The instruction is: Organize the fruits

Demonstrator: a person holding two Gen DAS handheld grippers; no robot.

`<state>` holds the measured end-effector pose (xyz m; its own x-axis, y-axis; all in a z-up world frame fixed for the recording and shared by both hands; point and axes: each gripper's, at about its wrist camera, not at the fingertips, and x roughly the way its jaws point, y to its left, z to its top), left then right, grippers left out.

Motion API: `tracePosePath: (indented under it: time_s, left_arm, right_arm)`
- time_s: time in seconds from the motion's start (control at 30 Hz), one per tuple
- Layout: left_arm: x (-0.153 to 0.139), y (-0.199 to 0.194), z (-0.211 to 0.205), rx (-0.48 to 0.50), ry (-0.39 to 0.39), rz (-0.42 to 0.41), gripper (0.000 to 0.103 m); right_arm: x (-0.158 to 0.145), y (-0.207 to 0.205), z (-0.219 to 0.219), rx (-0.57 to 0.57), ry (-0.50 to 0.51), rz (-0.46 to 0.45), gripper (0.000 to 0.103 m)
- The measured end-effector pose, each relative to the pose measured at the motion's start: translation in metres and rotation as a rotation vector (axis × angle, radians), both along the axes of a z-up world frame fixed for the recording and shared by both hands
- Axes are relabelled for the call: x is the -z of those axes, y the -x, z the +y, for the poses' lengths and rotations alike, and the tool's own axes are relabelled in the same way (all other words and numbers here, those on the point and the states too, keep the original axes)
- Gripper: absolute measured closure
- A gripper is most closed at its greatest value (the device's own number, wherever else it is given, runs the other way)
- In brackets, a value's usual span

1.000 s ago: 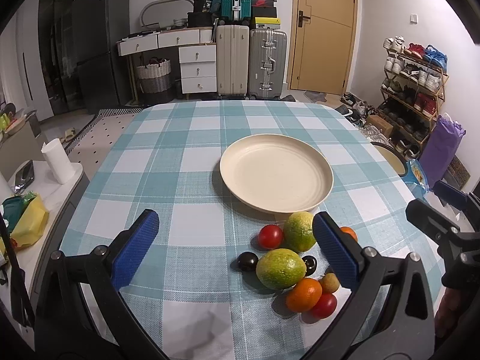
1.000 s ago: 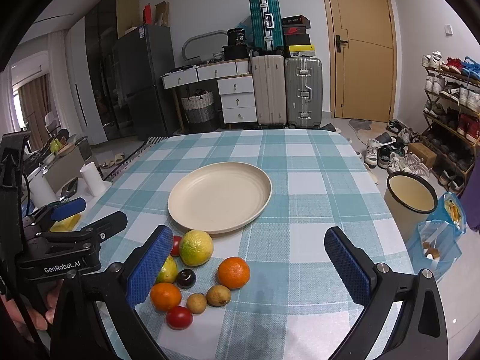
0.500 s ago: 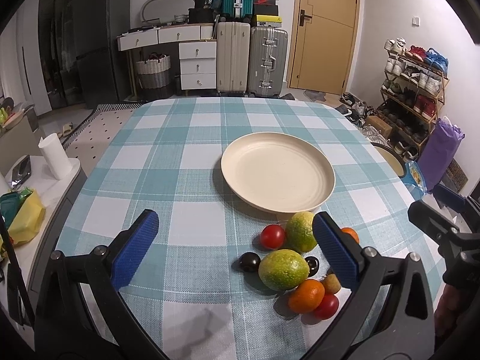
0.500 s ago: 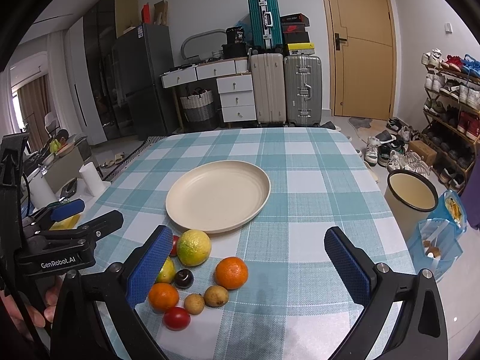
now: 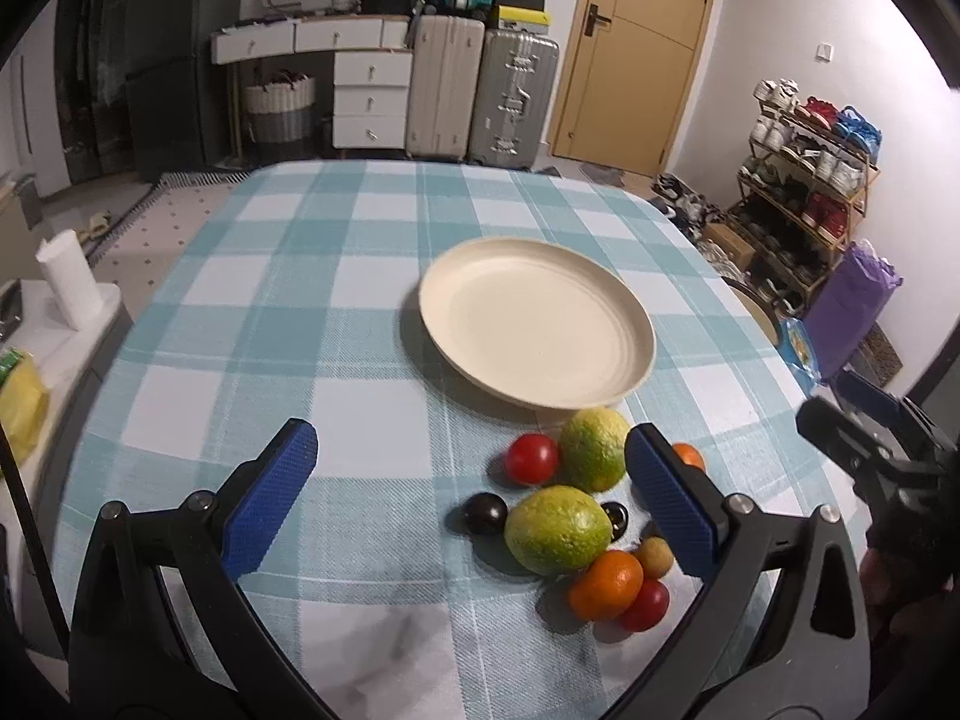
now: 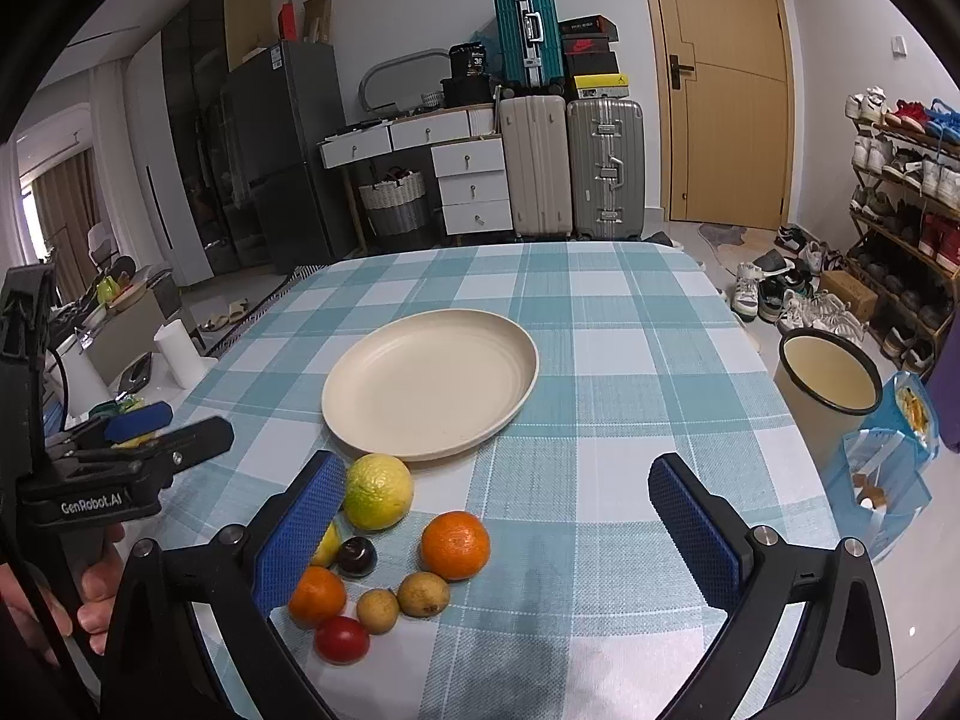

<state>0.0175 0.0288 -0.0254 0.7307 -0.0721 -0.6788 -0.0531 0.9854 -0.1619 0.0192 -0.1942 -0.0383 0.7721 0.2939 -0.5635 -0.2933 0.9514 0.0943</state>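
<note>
Blue-padded and spread wide with nothing between its fingers, the left tool [image 5: 468, 495] hangs over the checked bench [image 5: 300, 312], left of and nearer the camera than the cream plate [image 5: 536, 323], which is the landmark here and lies bare. All the fruit sits in a tight cluster on the bench just off the plate's near rim. Going left to right in the left wrist view: a dark plum [image 5: 485, 513], a red tomato [image 5: 531, 459], a green-yellow citrus [image 5: 558, 530] nearest the camera, a second green-yellow citrus [image 5: 594, 449] almost touching the plate rim, a small orange [image 5: 606, 584] and another red tomato [image 5: 645, 605] farthest from the plate. Right of the cluster, the right tool [image 6: 498, 534] is likewise released, pads far apart and holding nothing, low over the bench on the plate's near side, with a larger orange [image 6: 455, 545] and two small brown fruits [image 6: 423, 594] between its pads.
</note>
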Motion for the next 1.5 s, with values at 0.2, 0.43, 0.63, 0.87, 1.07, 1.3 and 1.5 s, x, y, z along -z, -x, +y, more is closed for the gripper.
tracePosePath:
  time_s: [0.2,0.43,0.63,0.87,1.07,1.3,1.5]
  left_arm:
    - [0.024,-0.005,-0.008,0.043,0.003,0.057,0.001]
    - [0.044,-0.012,-0.010,0.056,0.025,0.113,0.001]
    - [0.053,-0.015,-0.017,0.103,0.074,0.159,0.006]
    - [0.061,-0.022,-0.017,0.108,0.167,0.222,0.018]
    - [0.068,-0.026,-0.014,0.109,0.262,0.278,0.033]
    - [0.074,-0.032,-0.016,0.128,0.320,0.310,0.047]
    - [0.076,-0.035,-0.018,0.133,0.356,0.310,0.051]
  right_arm:
    - [0.010,-0.011,-0.003,0.002,0.000,0.021,0.000]
    - [0.023,-0.024,-0.007,0.007,-0.011,0.061,0.000]
    - [0.031,-0.034,-0.009,0.009,-0.019,0.090,0.000]
    - [0.035,-0.037,-0.010,0.013,-0.028,0.101,0.000]
    - [0.036,-0.037,-0.012,0.013,-0.040,0.103,0.000]
    - [0.039,-0.038,-0.014,0.015,-0.051,0.107,0.000]
    - [0.041,-0.040,-0.015,0.013,-0.059,0.110,0.000]
